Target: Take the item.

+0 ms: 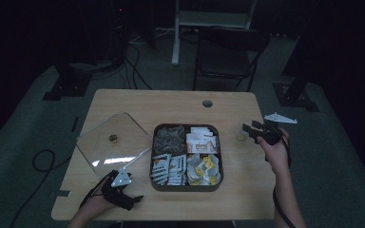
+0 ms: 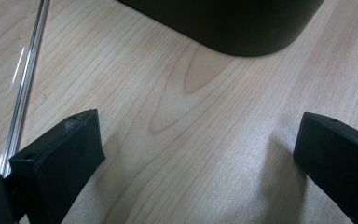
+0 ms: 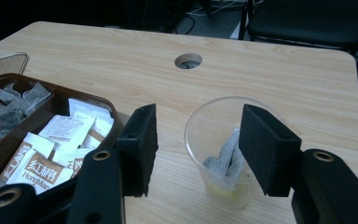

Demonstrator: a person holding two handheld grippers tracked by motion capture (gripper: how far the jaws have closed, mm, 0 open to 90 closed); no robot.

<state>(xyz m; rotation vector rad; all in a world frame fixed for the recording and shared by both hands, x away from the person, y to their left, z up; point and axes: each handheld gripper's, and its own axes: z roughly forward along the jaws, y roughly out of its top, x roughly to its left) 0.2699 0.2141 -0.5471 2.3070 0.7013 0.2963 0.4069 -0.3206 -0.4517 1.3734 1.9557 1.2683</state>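
Note:
A clear plastic cup (image 3: pixel 196 156) stands on the wooden table (image 3: pixel 279 74), just right of a dark compartment box (image 3: pixel 105 103). A grey mesh tea bag (image 3: pixel 226 158) lies inside the cup over something yellow. My right gripper (image 3: pixel 200 123) hovers over the cup, jaws apart, with nothing pressed between the pads. In the high view the right gripper (image 1: pixel 246 129) is at the table's right, beside the cup (image 1: pixel 241 137). My left gripper (image 2: pixel 196 140) is open and rests low on bare wood near the box's corner (image 2: pixel 228 23); in the high view this gripper (image 1: pixel 135 199) sits at the front left.
The box (image 1: pixel 153 156) holds mesh tea bags (image 1: pixel 168 137) and several printed sachets (image 1: pixel 202 141). Its clear lid (image 1: pixel 114 142) lies flat to the left, the lid's edge (image 2: pixel 25 84) beside my left jaw. A cable hole (image 1: pixel 207 103) is at the back; a chair (image 1: pixel 228 52) stands beyond.

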